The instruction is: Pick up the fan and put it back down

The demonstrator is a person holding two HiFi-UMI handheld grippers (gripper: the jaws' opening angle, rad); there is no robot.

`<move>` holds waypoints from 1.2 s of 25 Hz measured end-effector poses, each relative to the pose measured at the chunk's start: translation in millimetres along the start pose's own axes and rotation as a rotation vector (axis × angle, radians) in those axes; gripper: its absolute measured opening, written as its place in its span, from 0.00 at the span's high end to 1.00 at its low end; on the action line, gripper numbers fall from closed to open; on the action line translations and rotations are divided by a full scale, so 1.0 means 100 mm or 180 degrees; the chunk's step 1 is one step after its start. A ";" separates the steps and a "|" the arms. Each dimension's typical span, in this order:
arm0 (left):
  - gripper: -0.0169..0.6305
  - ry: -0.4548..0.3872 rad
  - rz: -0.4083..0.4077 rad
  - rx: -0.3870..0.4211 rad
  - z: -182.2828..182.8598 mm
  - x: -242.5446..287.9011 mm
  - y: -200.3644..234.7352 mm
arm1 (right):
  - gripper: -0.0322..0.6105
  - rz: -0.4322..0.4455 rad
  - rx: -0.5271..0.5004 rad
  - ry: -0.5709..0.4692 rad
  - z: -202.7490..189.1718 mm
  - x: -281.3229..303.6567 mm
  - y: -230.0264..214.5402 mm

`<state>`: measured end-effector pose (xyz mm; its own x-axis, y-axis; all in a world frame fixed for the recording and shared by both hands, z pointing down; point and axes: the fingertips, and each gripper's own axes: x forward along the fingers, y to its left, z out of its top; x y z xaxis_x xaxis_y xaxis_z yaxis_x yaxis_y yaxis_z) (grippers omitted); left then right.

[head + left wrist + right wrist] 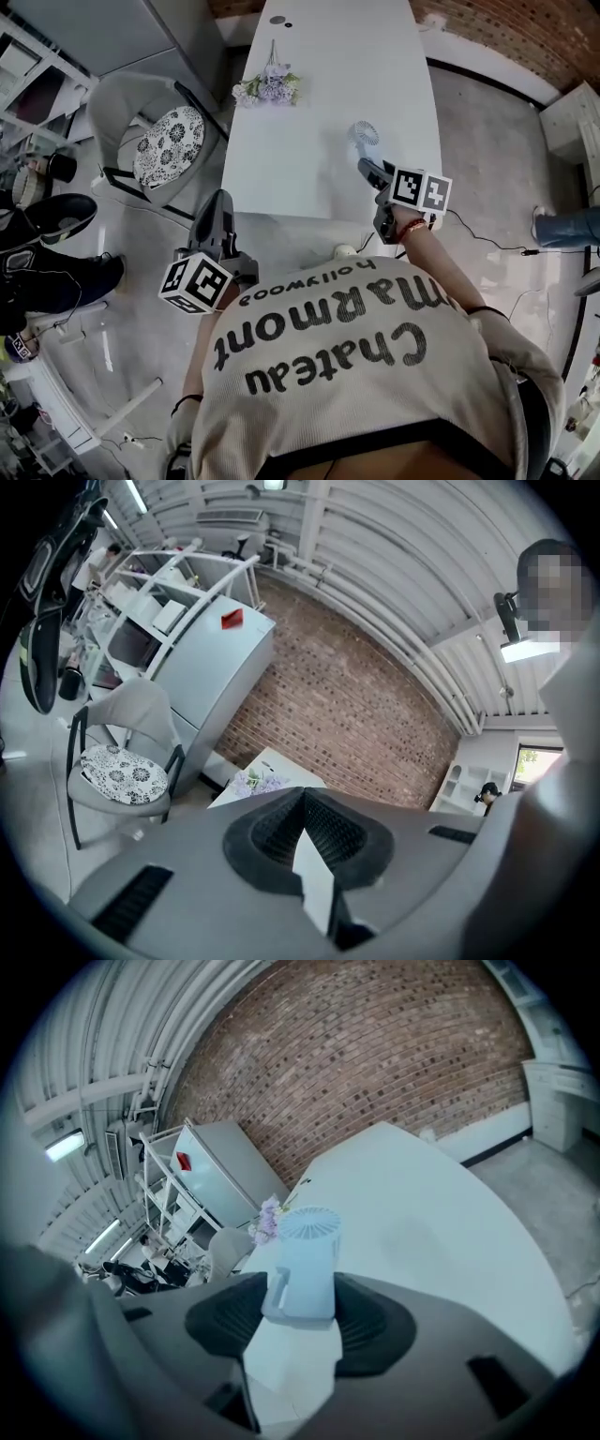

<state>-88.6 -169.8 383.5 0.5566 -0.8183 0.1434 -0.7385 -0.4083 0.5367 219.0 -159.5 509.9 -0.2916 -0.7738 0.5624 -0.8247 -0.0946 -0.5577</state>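
White desk beside a grey chair.
Purple flowers lie on the desk; a floral cushion covers the chair seat.

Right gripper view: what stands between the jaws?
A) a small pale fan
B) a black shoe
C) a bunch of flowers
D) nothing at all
A: the small pale fan stands upright between the two dark pads of the right gripper, which press on its sides.

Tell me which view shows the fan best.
The right gripper view: the fan stands close and central, clamped by the right gripper. The head view shows it small and blurred against the table; the left gripper view misses it.
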 end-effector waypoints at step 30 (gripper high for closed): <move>0.97 -0.0103 0.0212 -0.0172 0.20 -1.11 0.91 | 0.60 0.0380 -0.0005 0.0254 -0.88 0.28 1.38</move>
<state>-225.3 -124.5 399.4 0.4937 -0.8559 0.1537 -0.7513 -0.3308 0.5710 54.2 -138.7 501.9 -0.4252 -0.7272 0.5389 -0.7826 -0.0038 -0.6225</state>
